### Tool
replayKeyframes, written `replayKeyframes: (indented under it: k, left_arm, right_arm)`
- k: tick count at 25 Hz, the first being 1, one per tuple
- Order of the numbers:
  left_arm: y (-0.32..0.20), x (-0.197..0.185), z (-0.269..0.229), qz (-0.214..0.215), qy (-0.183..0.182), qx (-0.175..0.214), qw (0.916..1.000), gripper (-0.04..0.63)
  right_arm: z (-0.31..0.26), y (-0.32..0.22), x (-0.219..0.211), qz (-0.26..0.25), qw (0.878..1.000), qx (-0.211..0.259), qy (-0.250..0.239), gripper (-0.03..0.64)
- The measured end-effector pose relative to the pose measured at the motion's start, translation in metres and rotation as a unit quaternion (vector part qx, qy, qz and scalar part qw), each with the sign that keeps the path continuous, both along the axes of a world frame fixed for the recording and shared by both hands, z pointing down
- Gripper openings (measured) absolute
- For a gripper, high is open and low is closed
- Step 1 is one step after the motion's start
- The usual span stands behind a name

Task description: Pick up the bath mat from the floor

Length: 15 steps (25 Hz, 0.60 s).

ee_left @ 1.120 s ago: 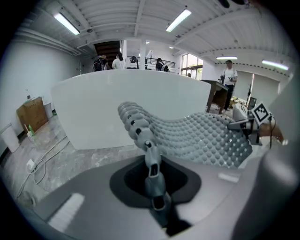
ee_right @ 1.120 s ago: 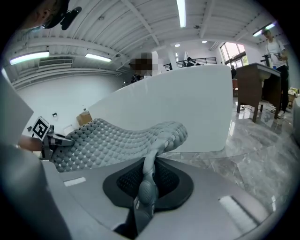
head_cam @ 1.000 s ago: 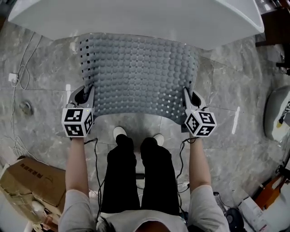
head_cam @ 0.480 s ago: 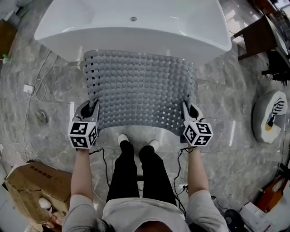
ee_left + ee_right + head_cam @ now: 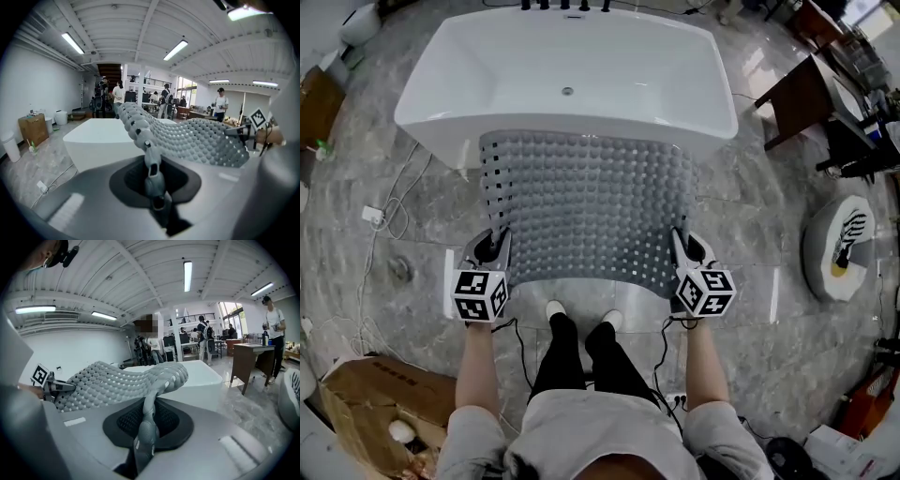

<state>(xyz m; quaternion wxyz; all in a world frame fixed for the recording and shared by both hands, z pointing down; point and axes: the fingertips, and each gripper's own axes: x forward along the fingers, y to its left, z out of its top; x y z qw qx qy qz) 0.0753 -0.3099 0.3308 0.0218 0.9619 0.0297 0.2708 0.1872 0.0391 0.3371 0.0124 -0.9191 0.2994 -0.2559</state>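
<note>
A grey bath mat [image 5: 586, 206] with rows of bumps and small holes hangs spread in the air in front of me, its far edge over the near rim of a white bathtub [image 5: 487, 80]. My left gripper [image 5: 498, 247] is shut on the mat's near left corner. My right gripper [image 5: 680, 247] is shut on its near right corner. In the left gripper view the mat [image 5: 197, 138] runs pinched between the jaws and out to the right. In the right gripper view the mat [image 5: 112, 380] rises from the jaws and spreads left.
The marble floor [image 5: 769, 328] holds a white cable and socket [image 5: 373, 214] at left, a cardboard box [image 5: 370, 412] at lower left, a dark wooden table [image 5: 802, 98] and a round white device [image 5: 839, 246] at right. My feet [image 5: 581, 314] stand under the mat. People stand in the background.
The view has pulled back and up, so the whole bathtub now shows. Both grippers, with the mat still held between them, sit lower in the view and closer together than a second ago.
</note>
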Motion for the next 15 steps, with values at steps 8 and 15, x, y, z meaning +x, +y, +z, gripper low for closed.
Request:
replayKeyframes:
  k: [8, 15]
  left_arm:
    - [0.013, -0.008, -0.069, 0.013, 0.033, 0.008, 0.9993, 0.044]
    - [0.008, -0.012, -0.121, 0.013, 0.066, 0.013, 0.9977, 0.043]
  right_arm:
    - [-0.074, 0.011, -0.014, 0.001, 0.999, 0.005, 0.034, 0.034]
    - [-0.128, 0.011, -0.019, 0.004, 0.998, 0.017, 0.068, 0.034]
